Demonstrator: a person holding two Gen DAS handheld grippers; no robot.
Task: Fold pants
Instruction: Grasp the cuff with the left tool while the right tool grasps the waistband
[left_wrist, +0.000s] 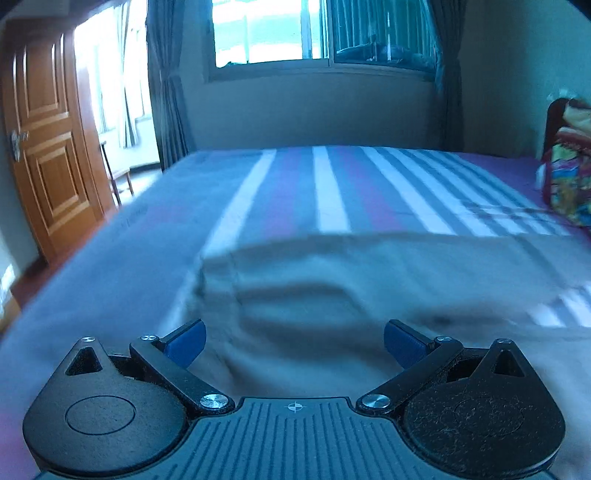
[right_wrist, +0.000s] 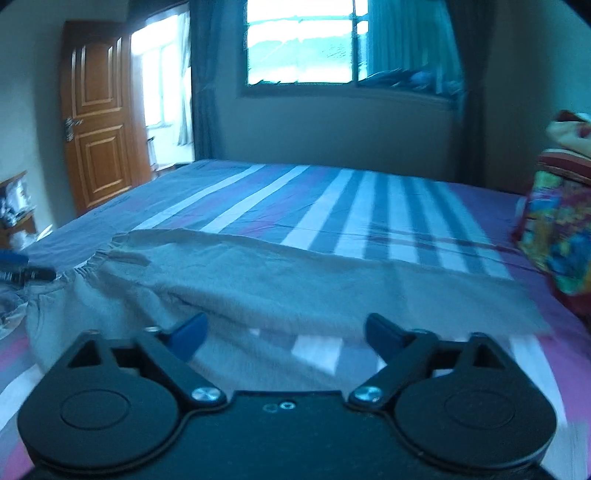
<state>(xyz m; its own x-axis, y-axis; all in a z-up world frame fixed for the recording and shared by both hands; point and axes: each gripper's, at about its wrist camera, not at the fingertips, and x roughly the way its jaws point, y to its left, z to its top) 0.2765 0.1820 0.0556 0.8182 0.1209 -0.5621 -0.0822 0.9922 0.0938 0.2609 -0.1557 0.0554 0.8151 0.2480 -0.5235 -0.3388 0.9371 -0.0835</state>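
Light grey pants (left_wrist: 332, 280) lie across the striped bed, blurred in the left wrist view. My left gripper (left_wrist: 294, 343) hovers over the waist end with its blue fingertips (left_wrist: 186, 345) wide apart and nothing between them. In the right wrist view the pants (right_wrist: 288, 280) stretch from an elastic waistband (right_wrist: 107, 254) at the left to the leg end at the right, one leg folded over the other. My right gripper (right_wrist: 286, 338) stands open above the near edge of the cloth, gripping nothing. The left gripper's tip (right_wrist: 22, 273) shows at the far left edge.
The bed sheet (right_wrist: 332, 199) has purple, white and grey stripes. A colourful pillow or bundle (right_wrist: 561, 236) sits at the right side. A wooden door (left_wrist: 48, 155) stands at the left, a window with curtains behind the bed. A small shelf (right_wrist: 14, 206) is at the left.
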